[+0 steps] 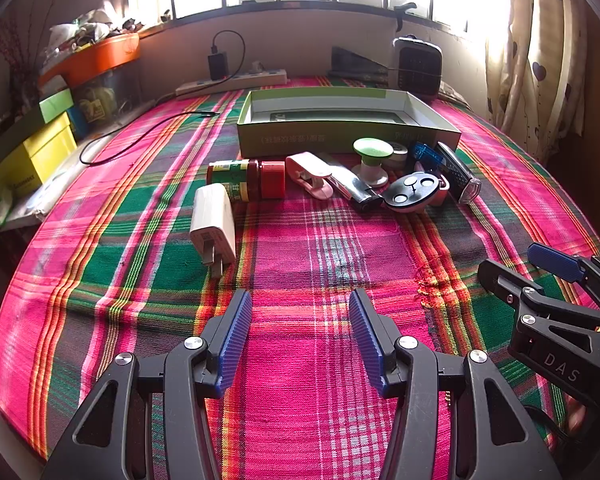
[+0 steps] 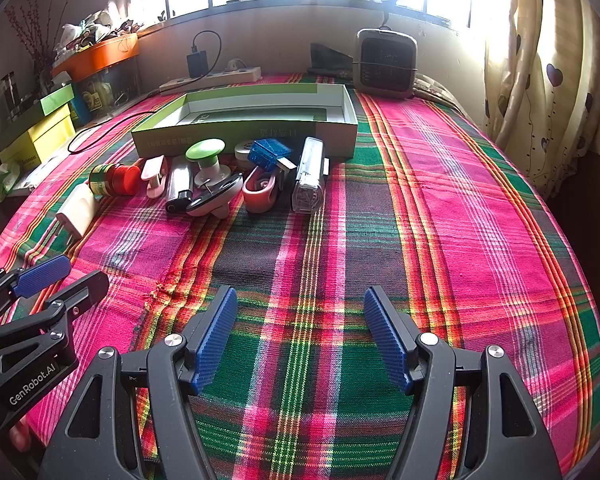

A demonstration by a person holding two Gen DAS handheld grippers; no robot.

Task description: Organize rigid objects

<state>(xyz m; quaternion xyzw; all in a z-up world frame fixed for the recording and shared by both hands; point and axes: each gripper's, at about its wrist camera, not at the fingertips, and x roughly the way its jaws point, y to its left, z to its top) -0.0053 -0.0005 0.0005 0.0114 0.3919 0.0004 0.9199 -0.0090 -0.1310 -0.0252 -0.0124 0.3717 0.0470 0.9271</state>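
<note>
Small things: about ten lie in one row on the plaid cloth (image 2: 340, 240) of the table, just in front of the box, well apart from both my grippers.
Box: one open green cardboard box (image 1: 348, 136), shallow, with nothing loose that I can see inside.
Charger: one white plug charger (image 1: 213, 224) at the left end of the row, prongs toward me, a little apart from the rest.
Jar: one jar with a red lid (image 1: 246, 179), on its side, beside the charger.
Clip: one pink clip (image 1: 310, 174), next to the jar lid.
Lighter: one silver and black lighter (image 1: 350, 186), touching the clip.
Knob: one green-topped white knob (image 1: 372, 160), upright.
Blue piece: one small blue plastic case (image 2: 269, 153), leaning on its neighbours.
Clear case: one long clear case (image 2: 310, 176) at the right end.
My left gripper (image 1: 300, 340): fingers wide apart, holding nothing, above the cloth.
My right gripper (image 2: 300, 340): fingers wide apart, holding nothing, beside the left one.
Behind the box: one power strip (image 1: 232, 82), one small heater (image 2: 386, 62).
Far left: one orange tray (image 1: 96, 58) of clutter above stacked boxes.
</note>
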